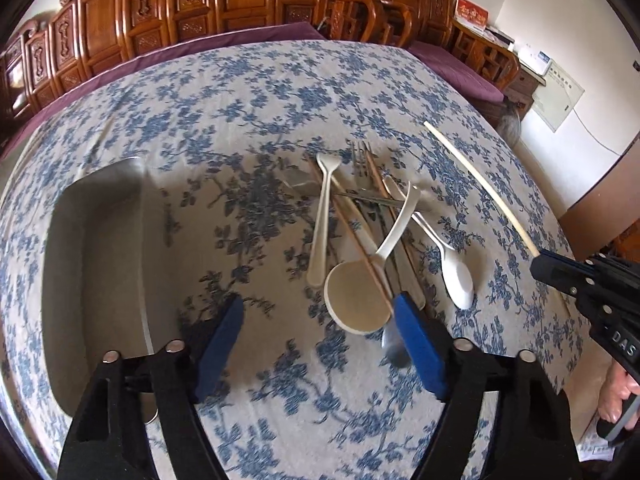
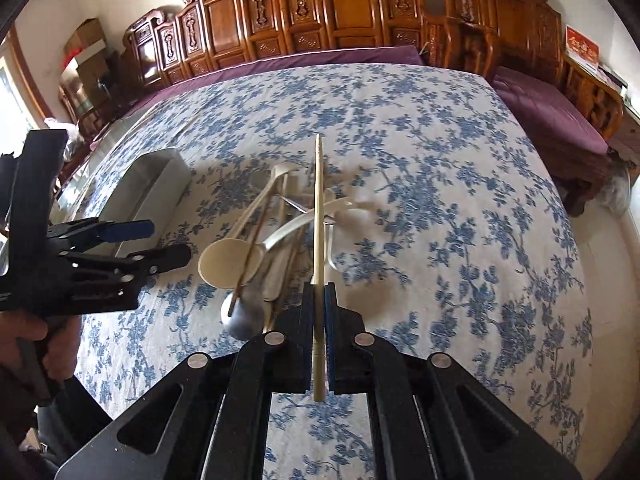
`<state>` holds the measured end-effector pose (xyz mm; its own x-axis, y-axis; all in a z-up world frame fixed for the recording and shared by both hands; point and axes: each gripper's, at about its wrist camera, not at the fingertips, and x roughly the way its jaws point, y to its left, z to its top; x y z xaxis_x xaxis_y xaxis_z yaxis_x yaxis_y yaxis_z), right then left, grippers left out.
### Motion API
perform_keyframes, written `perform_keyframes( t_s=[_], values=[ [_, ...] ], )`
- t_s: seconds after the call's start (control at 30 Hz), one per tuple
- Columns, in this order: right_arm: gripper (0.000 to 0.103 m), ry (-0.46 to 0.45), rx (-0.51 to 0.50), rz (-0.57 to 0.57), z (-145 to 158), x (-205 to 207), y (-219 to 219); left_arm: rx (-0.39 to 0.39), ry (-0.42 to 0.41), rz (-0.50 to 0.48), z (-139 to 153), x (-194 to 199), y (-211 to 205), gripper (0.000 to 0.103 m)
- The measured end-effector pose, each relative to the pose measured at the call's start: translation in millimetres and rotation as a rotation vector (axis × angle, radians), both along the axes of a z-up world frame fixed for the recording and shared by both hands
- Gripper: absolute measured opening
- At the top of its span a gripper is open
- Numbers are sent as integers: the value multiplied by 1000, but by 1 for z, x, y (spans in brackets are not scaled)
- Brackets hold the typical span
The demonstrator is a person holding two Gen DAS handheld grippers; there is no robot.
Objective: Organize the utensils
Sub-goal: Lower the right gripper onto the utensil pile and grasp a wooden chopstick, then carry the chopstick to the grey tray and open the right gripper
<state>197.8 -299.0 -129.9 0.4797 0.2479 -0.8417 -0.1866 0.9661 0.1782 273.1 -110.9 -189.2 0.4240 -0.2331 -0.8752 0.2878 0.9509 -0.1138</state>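
Note:
A pile of utensils [image 1: 368, 224] lies on the floral tablecloth: white ladle-like spoon [image 1: 358, 300], white spoons, a metal fork [image 1: 360, 164], brown chopsticks. My left gripper [image 1: 320, 344] is open and empty, hovering just in front of the pile. My right gripper [image 2: 319, 300] is shut on a pale chopstick [image 2: 318, 208] and holds it above the pile [image 2: 280, 232]. The chopstick also shows in the left wrist view [image 1: 480, 184], with the right gripper [image 1: 538, 266] at its end. The left gripper [image 2: 160, 244] shows open in the right wrist view.
A metal tray [image 1: 100, 264] lies left of the pile, also in the right wrist view [image 2: 152, 184]. The tablecloth [image 1: 260, 92] covers the whole table. Carved wooden furniture [image 2: 320, 12] and purple cushions [image 2: 552, 116] stand beyond the far and right edges.

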Motion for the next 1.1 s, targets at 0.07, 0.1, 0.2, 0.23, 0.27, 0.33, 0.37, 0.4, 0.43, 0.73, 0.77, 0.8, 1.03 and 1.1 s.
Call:
perform_keyframes(
  t_s=[0.07,0.1,0.2,0.23,0.27,0.33,0.37,0.4,0.43,0.73,0.77,0.8,1.03,1.1],
  values=[
    [6,2,4,-17,-3,-1,-7,-4,14,-7,-7,6,-10,60],
    [6,7,12,-28,-6,-1,-11,-5,21,-8,-10,8,-14,53],
    [6,20,31,-43,-13,-1,-18,-22,61,-14,-20,13,-24,39],
    [6,24,34,-44,-15,-4,-18,-34,73,-15,-22,14,-27,37],
    [6,28,37,-44,-17,-4,-19,-43,84,-16,-25,15,-29,37],
    [6,31,38,-43,-19,-4,-20,-42,105,-14,-29,17,-34,36],
    [6,33,40,-44,-20,-4,-20,-47,111,-14,-31,18,-36,36],
    [6,33,41,-44,-20,-3,-20,-52,112,-16,-31,19,-38,36],
    [6,32,40,-43,-20,-3,-20,-50,111,-16,-32,19,-41,36],
    [6,21,19,-19,-10,-5,-13,-19,154,-11,-43,21,-44,9],
    [6,21,14,-16,-8,-6,-11,-23,160,-14,-44,20,-43,9],
    [6,20,10,-14,-7,-7,-10,-26,166,-15,-43,19,-43,8],
    [6,4,-7,-4,6,-13,-2,-40,150,-37,-24,-2,-34,4],
    [6,2,-7,-2,8,-15,1,-46,144,-43,-17,-8,-31,4]
  ],
)
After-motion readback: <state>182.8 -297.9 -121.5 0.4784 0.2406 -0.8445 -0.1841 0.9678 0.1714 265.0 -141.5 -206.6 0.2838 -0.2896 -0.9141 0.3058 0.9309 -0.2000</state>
